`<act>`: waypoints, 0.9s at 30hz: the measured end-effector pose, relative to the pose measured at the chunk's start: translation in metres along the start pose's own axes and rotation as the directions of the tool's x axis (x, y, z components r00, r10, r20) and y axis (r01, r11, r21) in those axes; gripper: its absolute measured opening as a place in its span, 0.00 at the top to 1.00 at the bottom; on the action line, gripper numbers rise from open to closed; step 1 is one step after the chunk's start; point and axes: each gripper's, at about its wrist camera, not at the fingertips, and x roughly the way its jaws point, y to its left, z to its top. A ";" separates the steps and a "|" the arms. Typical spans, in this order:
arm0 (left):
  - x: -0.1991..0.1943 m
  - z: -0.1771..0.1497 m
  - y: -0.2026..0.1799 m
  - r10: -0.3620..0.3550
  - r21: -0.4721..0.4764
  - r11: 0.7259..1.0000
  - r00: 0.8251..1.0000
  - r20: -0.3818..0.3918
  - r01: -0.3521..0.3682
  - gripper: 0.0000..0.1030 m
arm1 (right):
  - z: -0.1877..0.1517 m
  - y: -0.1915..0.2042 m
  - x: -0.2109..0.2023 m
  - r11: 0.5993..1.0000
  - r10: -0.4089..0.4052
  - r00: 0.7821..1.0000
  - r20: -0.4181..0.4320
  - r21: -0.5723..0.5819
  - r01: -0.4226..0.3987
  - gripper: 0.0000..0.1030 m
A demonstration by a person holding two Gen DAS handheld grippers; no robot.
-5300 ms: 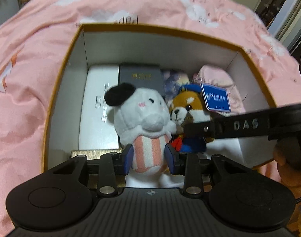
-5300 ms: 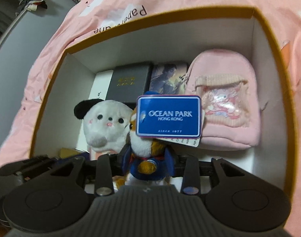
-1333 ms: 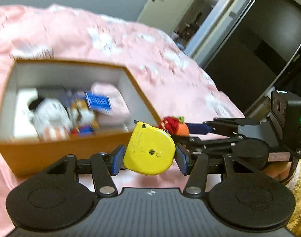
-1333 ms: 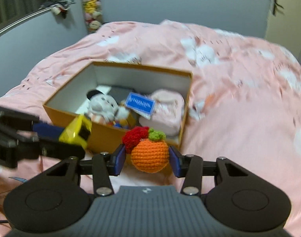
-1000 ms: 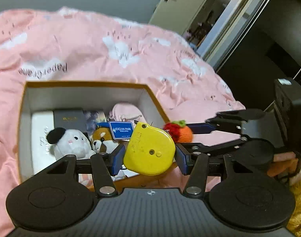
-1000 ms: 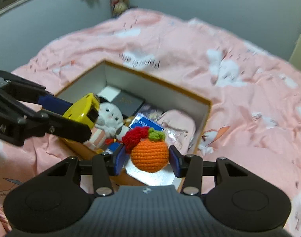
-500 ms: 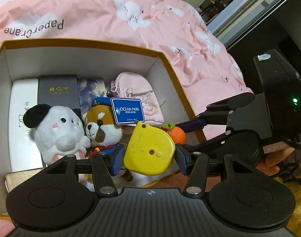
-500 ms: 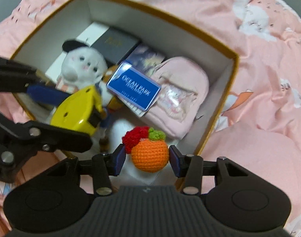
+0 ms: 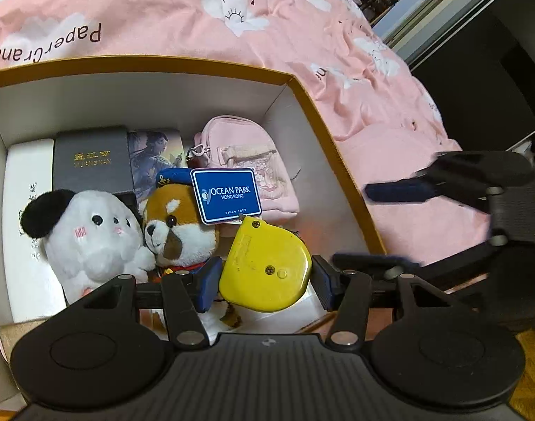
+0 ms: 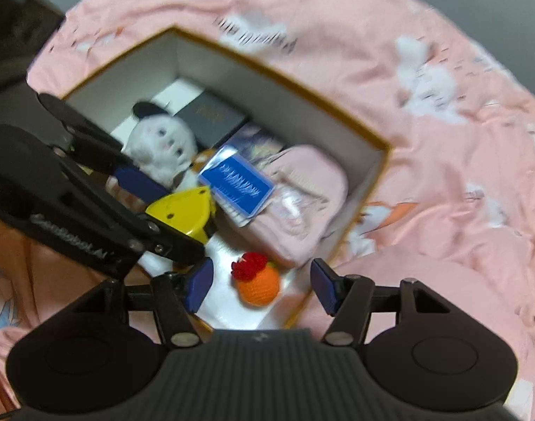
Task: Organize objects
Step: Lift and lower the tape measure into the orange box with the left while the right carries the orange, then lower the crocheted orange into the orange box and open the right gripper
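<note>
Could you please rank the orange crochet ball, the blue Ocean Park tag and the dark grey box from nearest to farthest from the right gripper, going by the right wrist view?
1. Orange crochet ball: between the open jaws of the right gripper, on the box floor.
2. Blue Ocean Park tag: mid-box, beyond the ball.
3. Dark grey box: by the far wall.

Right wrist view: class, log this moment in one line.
right claw: just opened, empty | crochet orange: in box | left claw: holds tape measure
</note>
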 end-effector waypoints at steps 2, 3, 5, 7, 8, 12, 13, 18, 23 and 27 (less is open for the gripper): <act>0.003 0.002 -0.004 0.027 0.026 0.999 1.000 -0.009 -0.027 0.40 | -0.008 -0.001 -0.011 0.997 -0.071 0.995 0.077 0.030 0.069 0.39; 0.005 0.002 -0.007 0.045 0.043 0.998 0.999 -0.013 -0.044 0.40 | -0.013 -0.004 -0.015 0.994 -0.100 0.989 0.112 0.057 0.094 0.39; 0.010 0.003 -0.014 0.096 0.084 0.992 0.995 -0.016 -0.094 0.40 | -0.023 -0.014 -0.020 0.979 -0.146 0.976 0.159 0.163 0.120 0.39; 0.017 0.002 -0.024 0.159 0.132 0.979 0.987 -0.020 -0.155 0.40 | -0.032 -0.027 -0.019 0.953 -0.138 0.975 0.173 0.292 0.084 0.39; 0.020 0.002 -0.027 0.173 0.143 0.975 0.985 -0.020 -0.168 0.40 | -0.036 -0.031 -0.017 0.938 -0.120 0.976 0.181 0.342 0.052 0.39; 0.029 0.003 -0.036 0.199 0.132 0.972 0.979 -0.037 -0.193 0.40 | -0.048 -0.040 -0.010 0.889 -0.096 0.975 0.203 0.458 -0.008 0.39; 0.030 0.004 -0.037 0.205 0.120 0.973 0.978 -0.041 -0.198 0.39 | -0.049 -0.039 -0.009 0.884 -0.104 0.974 0.203 0.467 -0.003 0.39; 0.033 0.006 -0.037 0.215 0.059 0.975 0.975 -0.053 -0.212 0.39 | -0.052 -0.039 -0.005 0.868 -0.114 0.971 0.209 0.497 -0.005 0.39; 0.032 0.006 -0.033 0.206 0.026 0.979 0.977 -0.056 -0.204 0.38 | -0.056 -0.037 -0.002 0.862 -0.109 0.972 0.206 0.507 -0.011 0.39; 0.031 0.005 -0.031 0.198 0.028 0.980 0.979 -0.050 -0.197 0.34 | -0.058 -0.037 -0.001 0.856 -0.108 0.973 0.202 0.516 -0.012 0.39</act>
